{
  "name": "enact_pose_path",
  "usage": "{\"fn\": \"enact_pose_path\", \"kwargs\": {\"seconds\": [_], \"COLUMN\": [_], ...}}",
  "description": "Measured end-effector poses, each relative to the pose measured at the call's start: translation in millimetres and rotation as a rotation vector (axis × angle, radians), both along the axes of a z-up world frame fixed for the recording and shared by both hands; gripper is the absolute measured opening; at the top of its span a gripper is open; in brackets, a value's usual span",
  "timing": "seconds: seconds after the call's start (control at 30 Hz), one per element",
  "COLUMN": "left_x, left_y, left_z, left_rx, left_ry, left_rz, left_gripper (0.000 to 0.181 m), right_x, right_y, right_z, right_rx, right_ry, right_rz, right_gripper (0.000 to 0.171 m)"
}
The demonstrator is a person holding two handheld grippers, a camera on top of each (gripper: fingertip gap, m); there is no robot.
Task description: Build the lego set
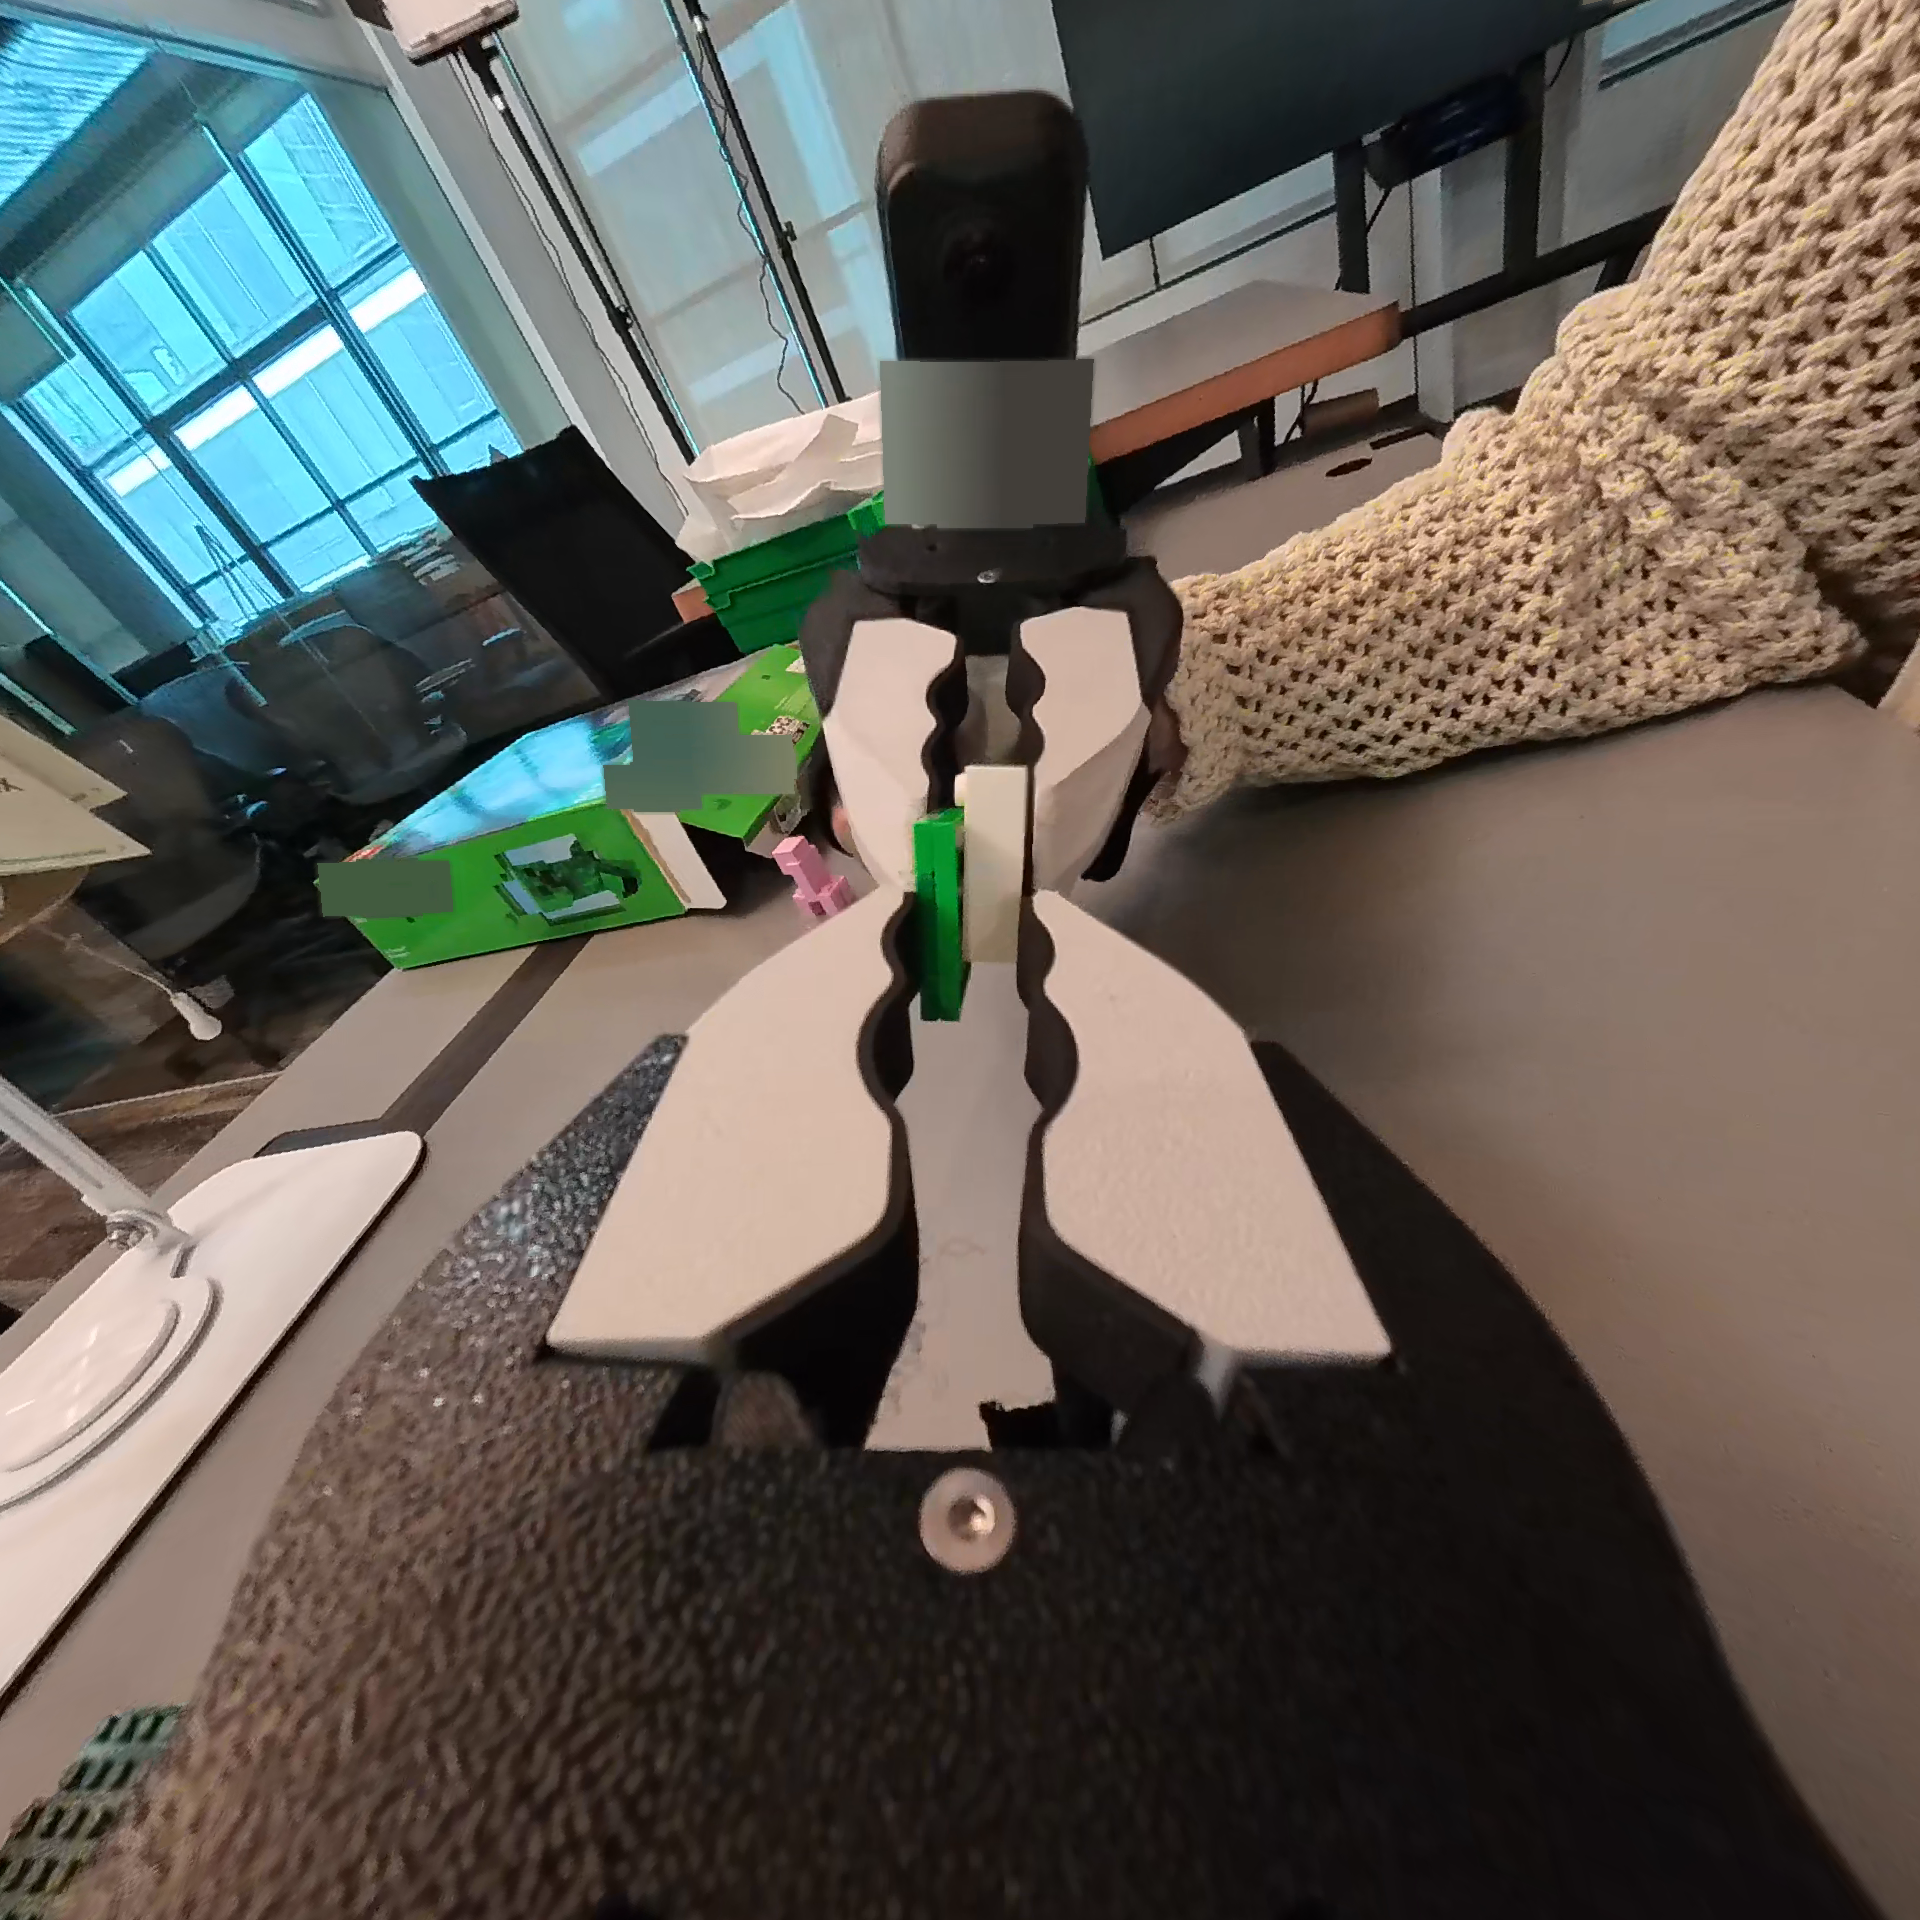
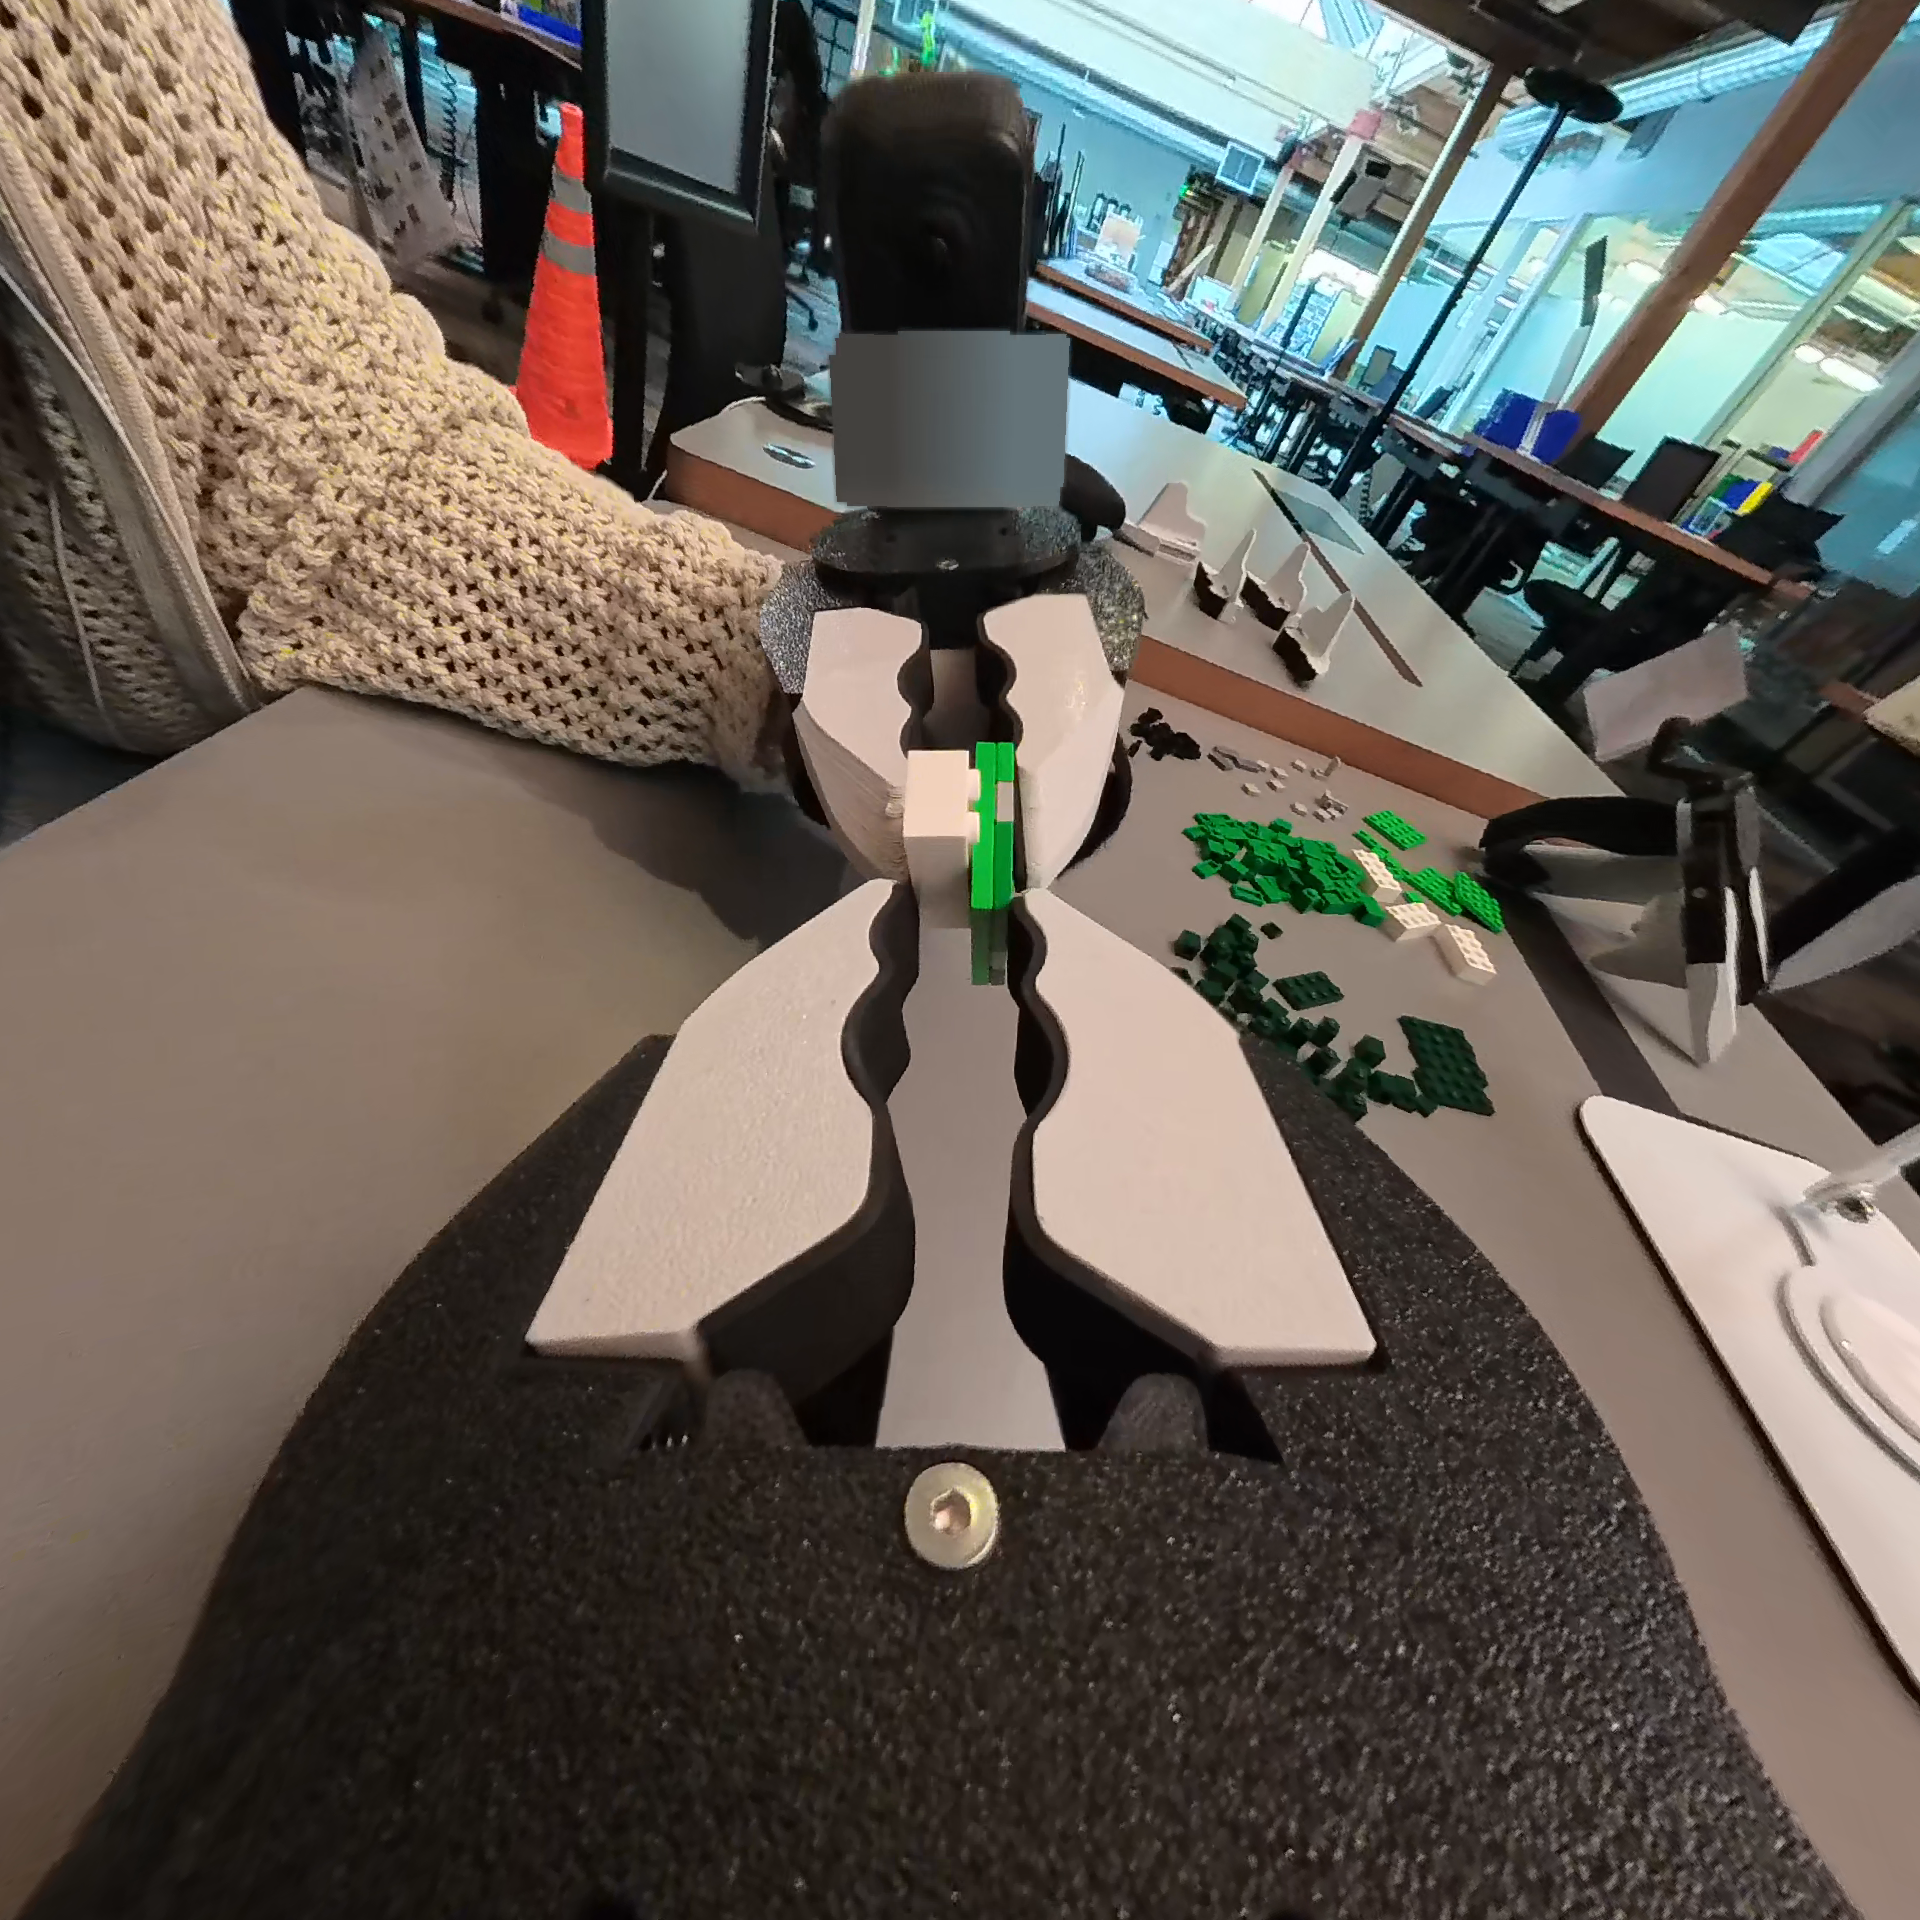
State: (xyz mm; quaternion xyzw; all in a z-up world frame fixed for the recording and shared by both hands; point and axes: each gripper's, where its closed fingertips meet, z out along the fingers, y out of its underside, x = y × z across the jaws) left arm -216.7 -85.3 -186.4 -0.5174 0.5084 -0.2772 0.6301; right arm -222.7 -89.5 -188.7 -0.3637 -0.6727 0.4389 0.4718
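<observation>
A small assembly, a white brick [image 1: 995, 862] pressed flat against a bright green plate [image 1: 940, 914], is held on edge above the grey table [image 1: 1507, 1039]. My left gripper [image 1: 971, 925] and right gripper [image 2: 966, 914] meet tip to tip, and both are shut on this assembly from opposite ends. In the right wrist view the white brick [image 2: 940, 831] is on the left and the green plate [image 2: 992, 831] on the right. The opposite gripper shows in each view: the right one [image 1: 987, 790], the left one [image 2: 961, 790]. How the pieces join is hidden.
Loose piles lie right of the grippers: bright green pieces [image 2: 1278, 862], dark green pieces [image 2: 1330, 1039], white bricks [image 2: 1423, 925], small black and grey bits [image 2: 1164, 738]. A spare gripper [image 2: 1704, 935] lies beyond. A green set box [image 1: 520, 862], a pink figure [image 1: 816, 883] and white stand bases [image 1: 156, 1299] [image 2: 1766, 1299] stand nearby. Only a small space, under 4 cm, lies between the two pairs of fingers.
</observation>
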Motion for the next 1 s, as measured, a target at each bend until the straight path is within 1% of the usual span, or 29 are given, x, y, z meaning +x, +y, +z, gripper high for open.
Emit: {"fn": "enact_pose_path", "kwargs": {"seconds": [0.13,0.2,0.23,0.27,0.33,0.4,0.53,0.63,0.73,0.8,0.9,0.93,1.0], "left_x": [-1,-6,-10,-17,-29,-31,-31,-33,-30,-29,-29,-31,-36], "left_y": [4,14,22,30,41,46,52,54,54,54,53,53,52], "left_z": [-4,-5,-5,-5,-9,-16,-23,-26,-29,-31,-39,-42,-44], "left_rx": [-0.006,0.046,0.117,0.212,0.418,0.538,0.582,0.625,0.634,0.608,0.443,0.385,0.300], "left_ry": [0.033,0.062,0.092,0.146,0.318,0.460,0.544,0.612,0.625,0.610,0.564,0.547,0.494], "left_rz": [0.034,0.131,0.213,0.304,0.461,0.528,0.572,0.595,0.583,0.571,0.513,0.495,0.464], "left_gripper": [0.018,0.018,0.018,0.018,0.018,0.018,0.018,0.018,0.017,0.018,0.058,0.067,0.070], "right_x": [0,-3,-2,-2,-2,-4,-9,-12,-13,-13,-8,-4,4], "right_y": [3,12,16,21,29,40,37,40,43,44,52,55,57], "right_z": [-4,-6,-10,-12,-7,-9,-20,-24,-30,-32,-45,-53,-72], "right_rx": [-0.026,-0.060,-0.082,-0.134,-0.272,-0.350,-0.396,-0.416,-0.421,-0.406,-0.335,-0.305,-0.265], "right_ry": [-0.015,-0.020,-0.038,-0.061,-0.054,-0.082,-0.190,-0.215,-0.235,-0.236,-0.290,-0.327,-0.441], "right_rz": [-0.010,-0.068,-0.079,-0.094,-0.106,-0.172,-0.189,-0.225,-0.248,-0.254,-0.290,-0.300,-0.298], "right_gripper": [0.017,0.020,0.034,0.037,0.040,0.037,0.030,0.025,0.020,0.018,0.017,0.017,0.017]}}
